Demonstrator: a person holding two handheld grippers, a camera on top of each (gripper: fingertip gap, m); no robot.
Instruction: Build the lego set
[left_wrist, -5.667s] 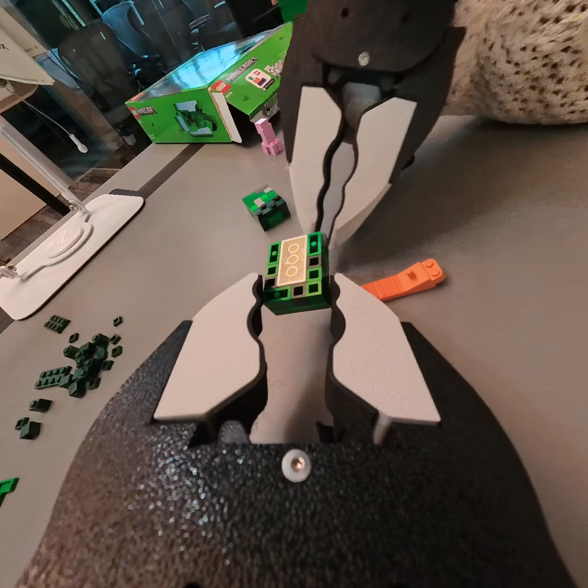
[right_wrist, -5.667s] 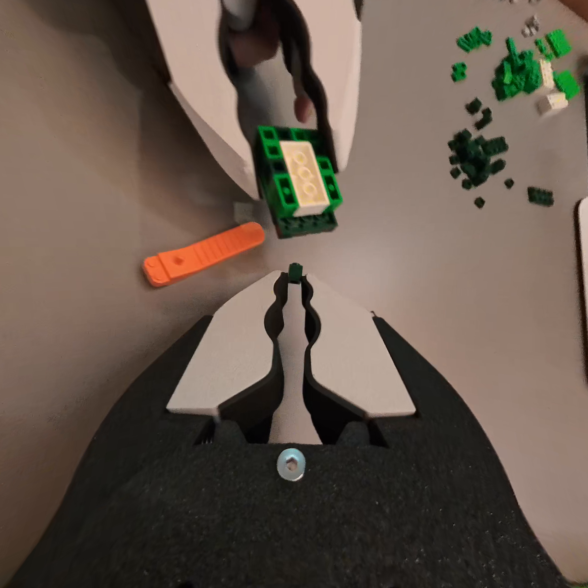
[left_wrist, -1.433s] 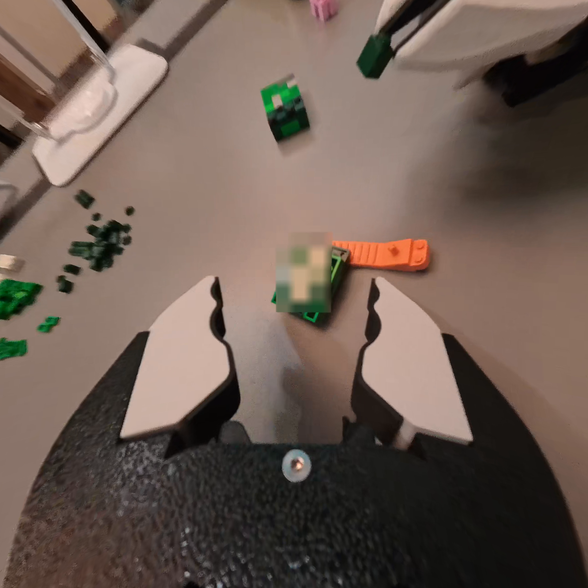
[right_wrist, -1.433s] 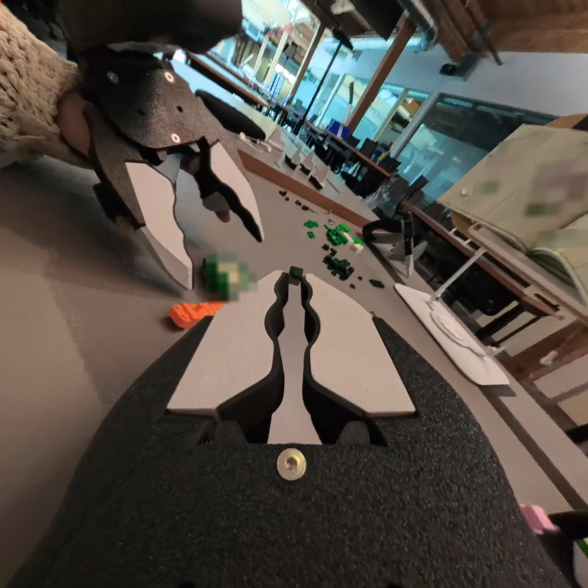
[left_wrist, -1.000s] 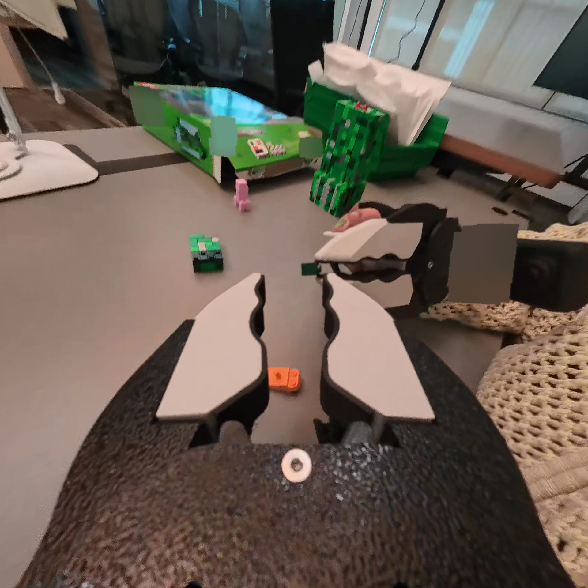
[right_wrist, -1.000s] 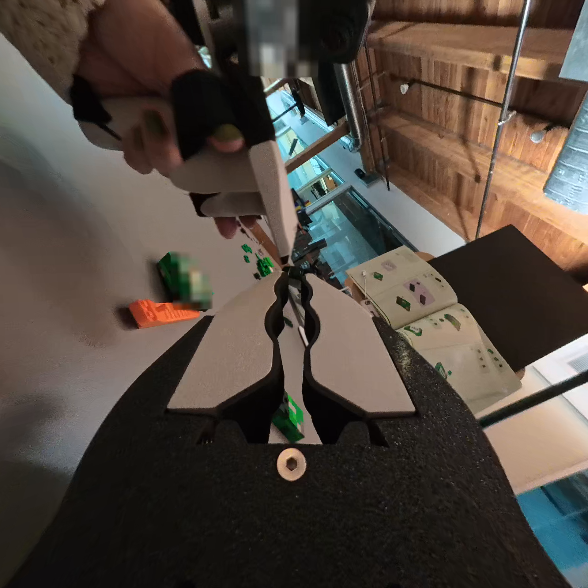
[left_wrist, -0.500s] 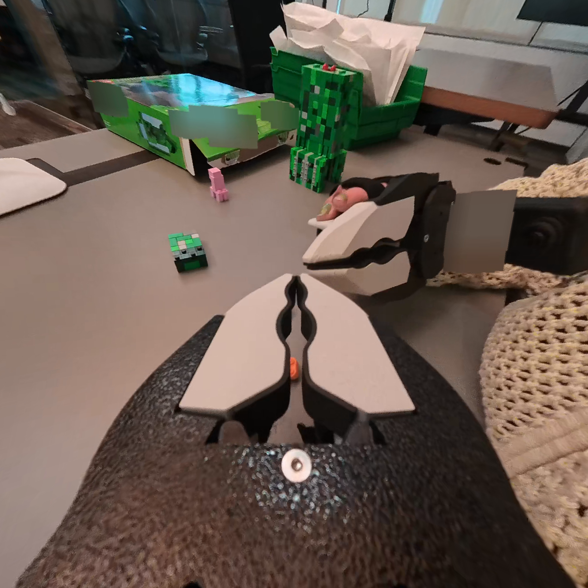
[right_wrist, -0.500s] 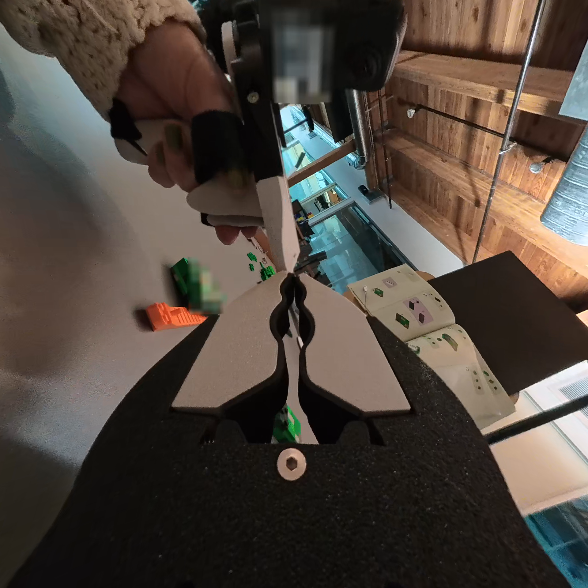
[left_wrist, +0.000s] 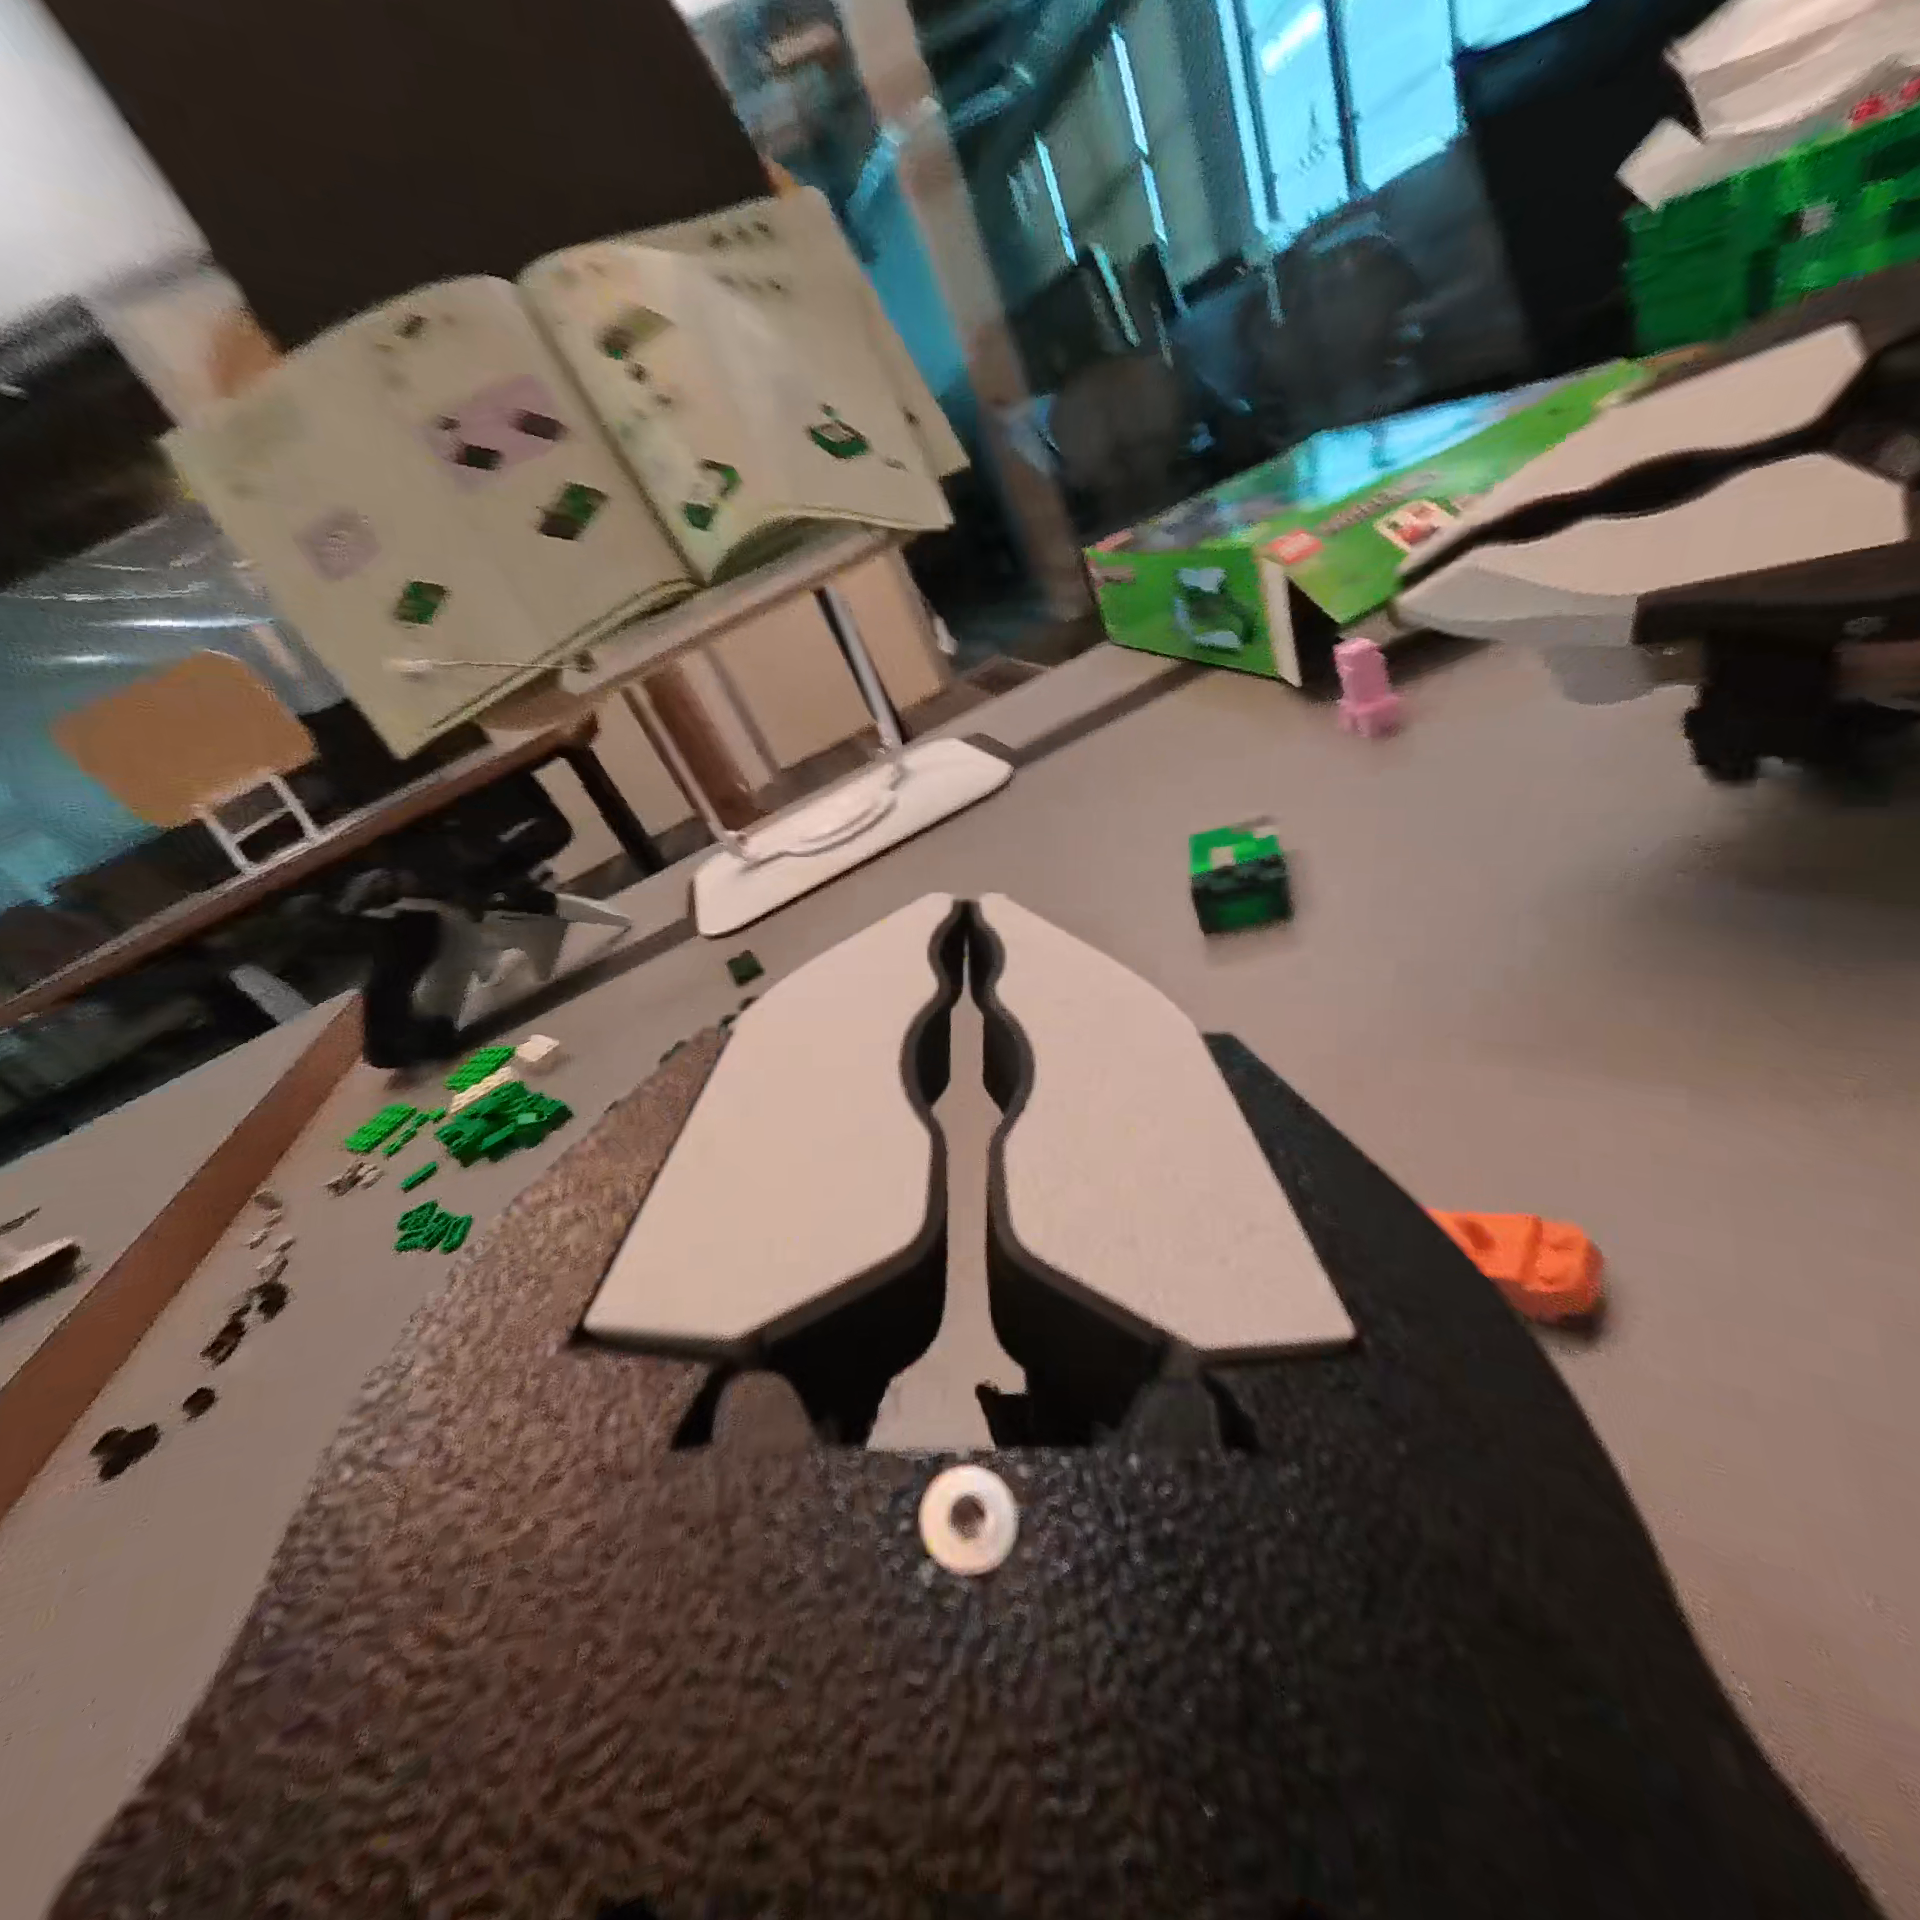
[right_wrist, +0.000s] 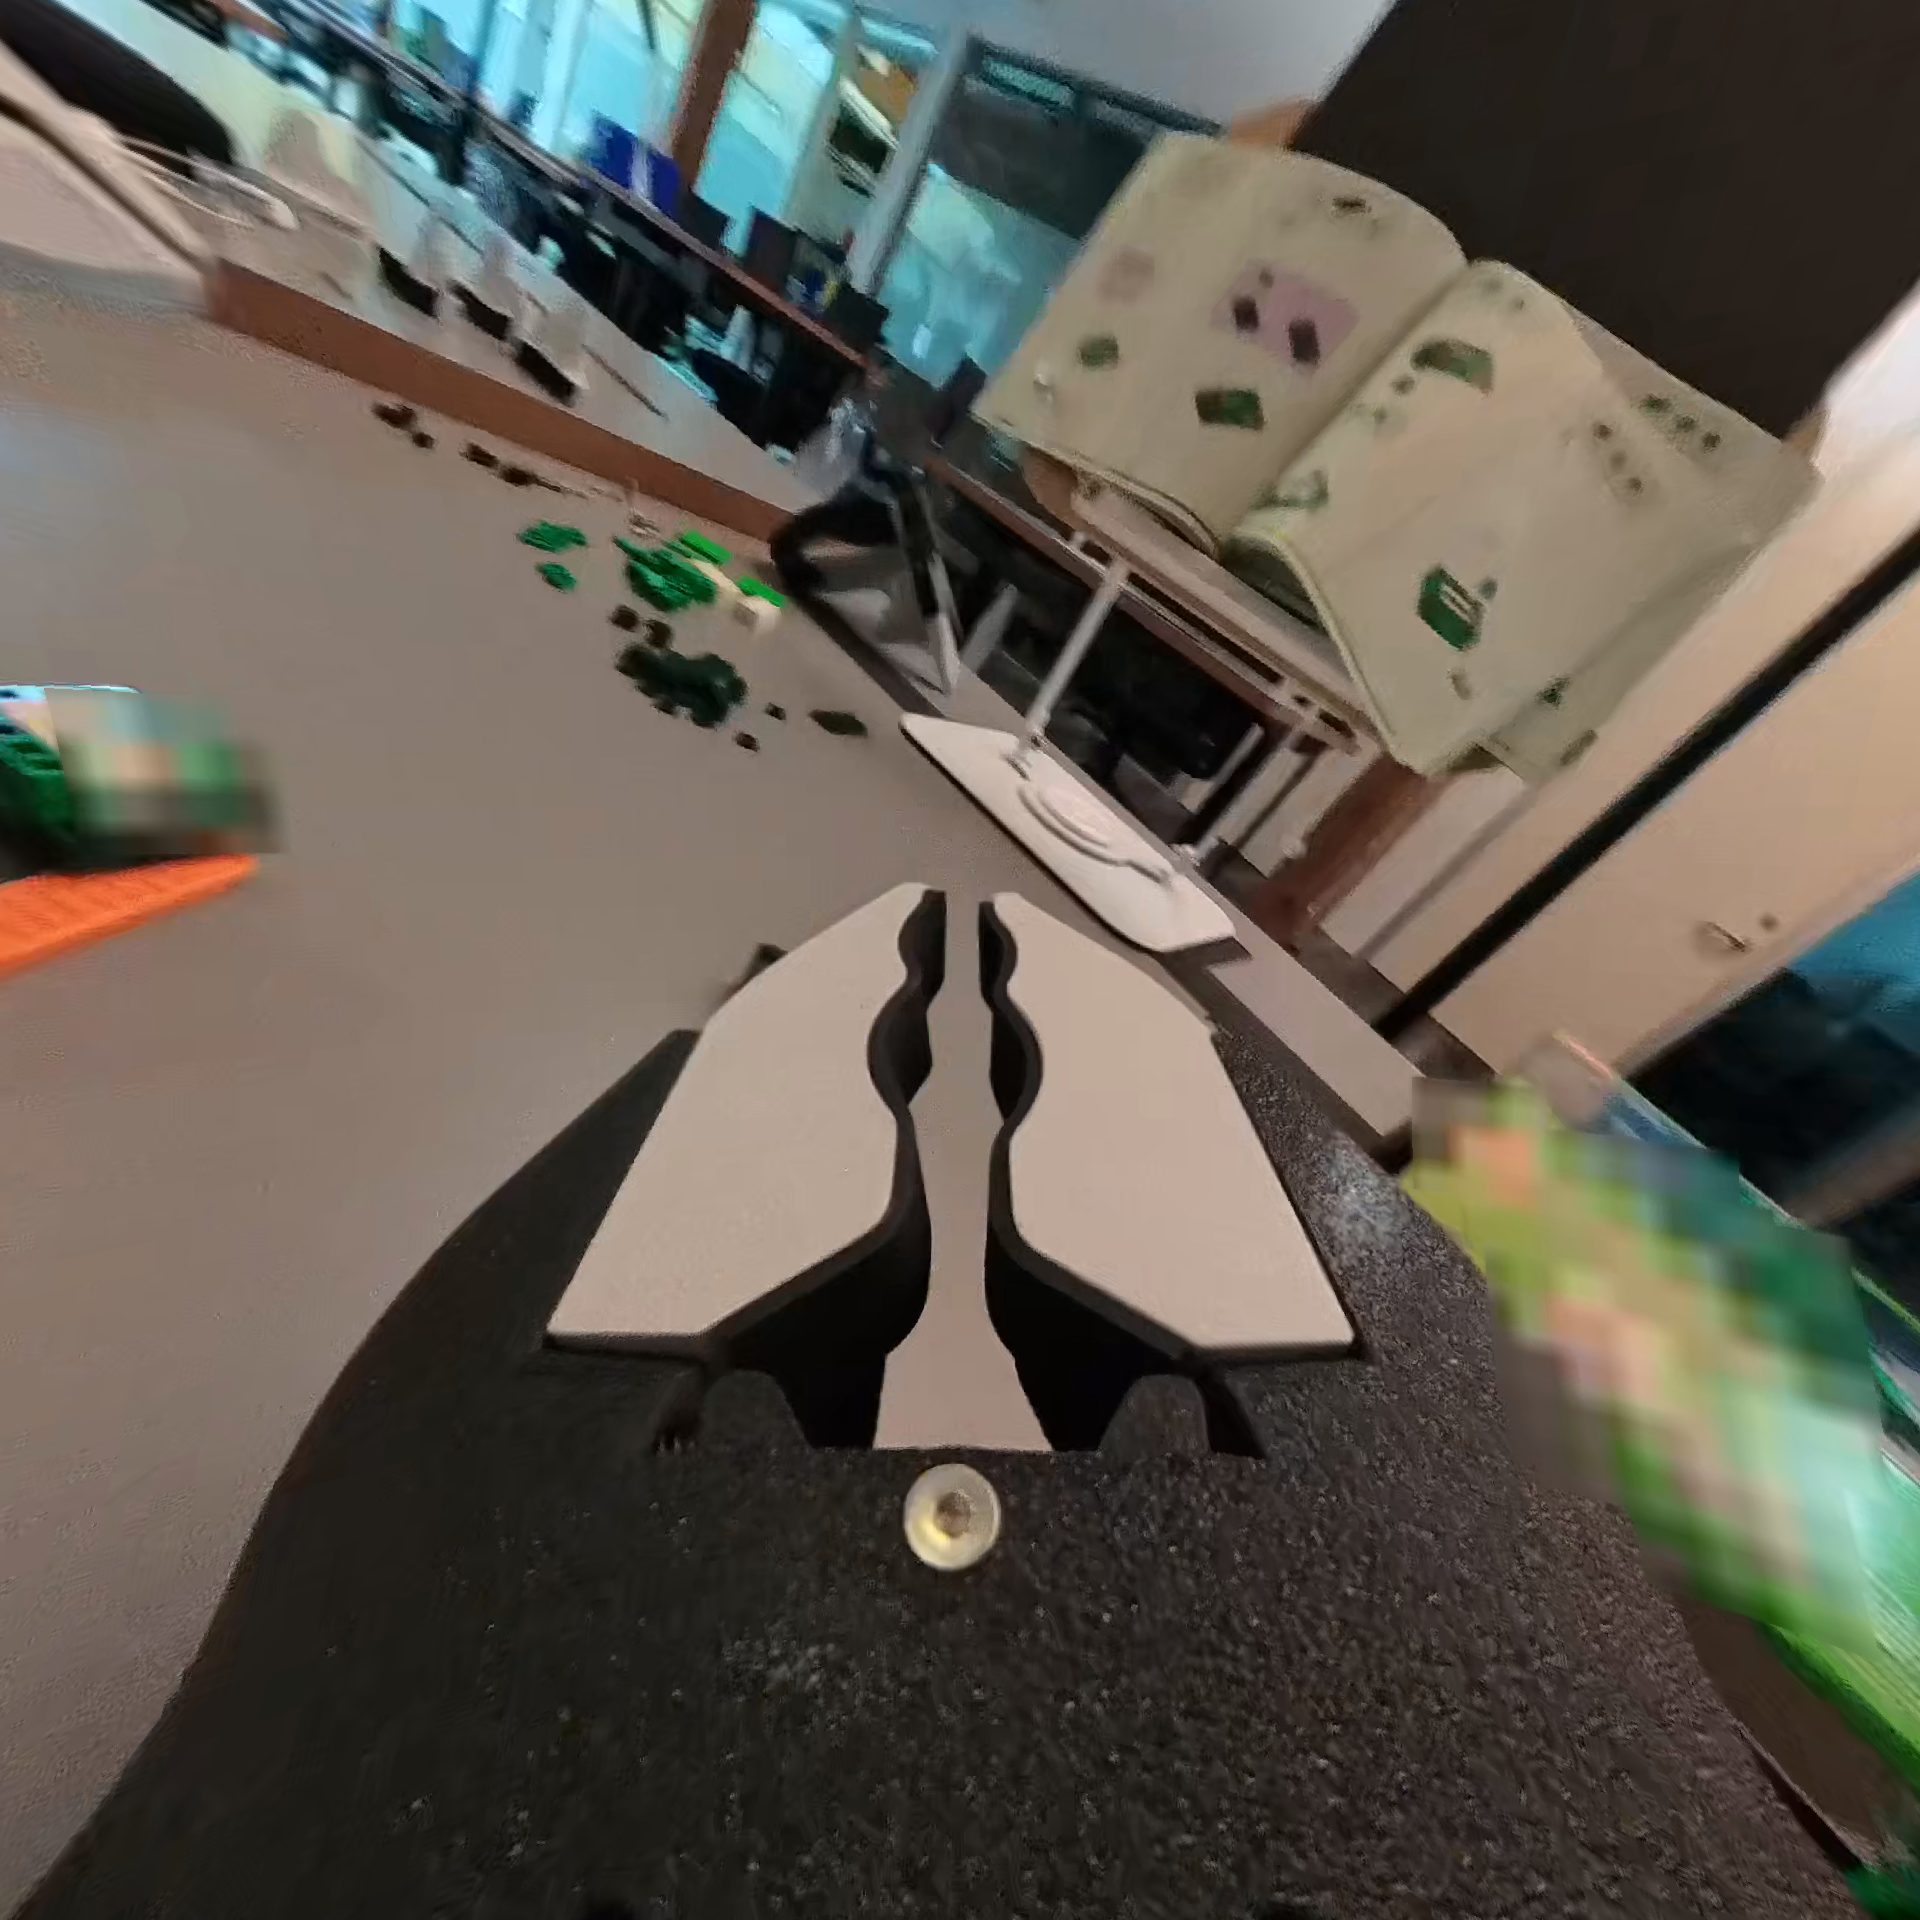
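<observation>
While the loose green bricks (left_wrist: 488, 1122) lie scattered on the grey table (left_wrist: 1455, 1039) near its far left edge, a small green and black block (left_wrist: 1240, 878) already put together sits alone farther right, with a tiny pink figure (left_wrist: 1366, 686) beyond it. An orange brick separator (left_wrist: 1522, 1262) lies just right of the left gripper (left_wrist: 966, 914), whose tips touch with nothing visible between them. The right gripper (right_wrist: 961, 909) has a narrow gap at its tips and holds nothing; in the left wrist view it reaches in from the right edge. An open instruction book (left_wrist: 582, 436) rests tilted on a white stand (left_wrist: 852, 821) at the table's back edge. A green set box (left_wrist: 1299, 561) lies behind the pink figure. Both views are blurred, so the smallest dark pieces (right_wrist: 686, 675) cannot be told apart.
</observation>
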